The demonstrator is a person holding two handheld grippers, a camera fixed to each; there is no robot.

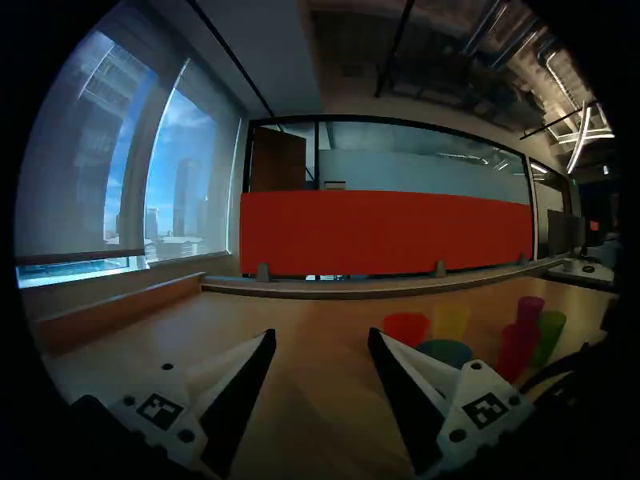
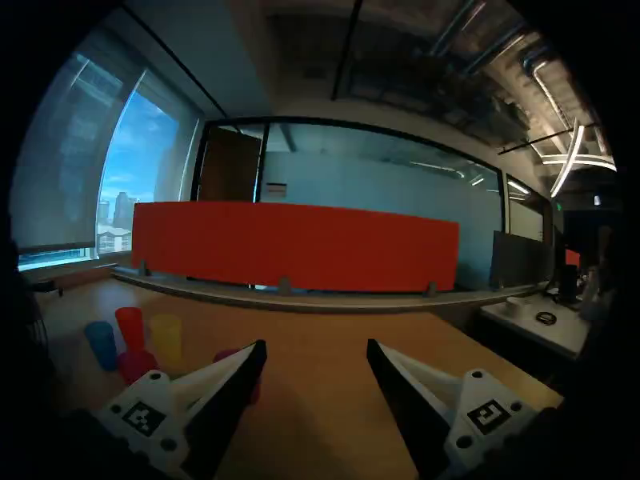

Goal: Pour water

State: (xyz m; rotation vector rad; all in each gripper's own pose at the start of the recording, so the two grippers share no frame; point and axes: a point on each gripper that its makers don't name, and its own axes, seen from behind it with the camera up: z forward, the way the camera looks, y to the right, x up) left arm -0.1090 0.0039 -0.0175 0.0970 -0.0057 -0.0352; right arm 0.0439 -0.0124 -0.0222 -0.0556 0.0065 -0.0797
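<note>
Several coloured plastic cups stand together on the wooden table [image 1: 320, 320]. In the left gripper view they sit to the right of my fingers: a red cup [image 1: 406, 328], a yellow cup [image 1: 450, 320], a blue cup [image 1: 444, 352], a purple cup [image 1: 530, 308], a green cup [image 1: 550, 332] and a pink cup [image 1: 516, 352]. My left gripper [image 1: 322, 340] is open and holds nothing. In the right gripper view the blue cup [image 2: 102, 344], red cup [image 2: 130, 326], yellow cup [image 2: 166, 336] and a pink cup [image 2: 138, 364] lie to the left. My right gripper [image 2: 314, 352] is open and holds nothing.
A long red divider panel [image 1: 384, 232] runs along the table's far edge. Big windows [image 1: 176, 192] with a low ledge are on the left. A white side desk [image 2: 536, 316] with small items stands to the right. Bare tabletop [image 2: 320, 336] lies ahead of both grippers.
</note>
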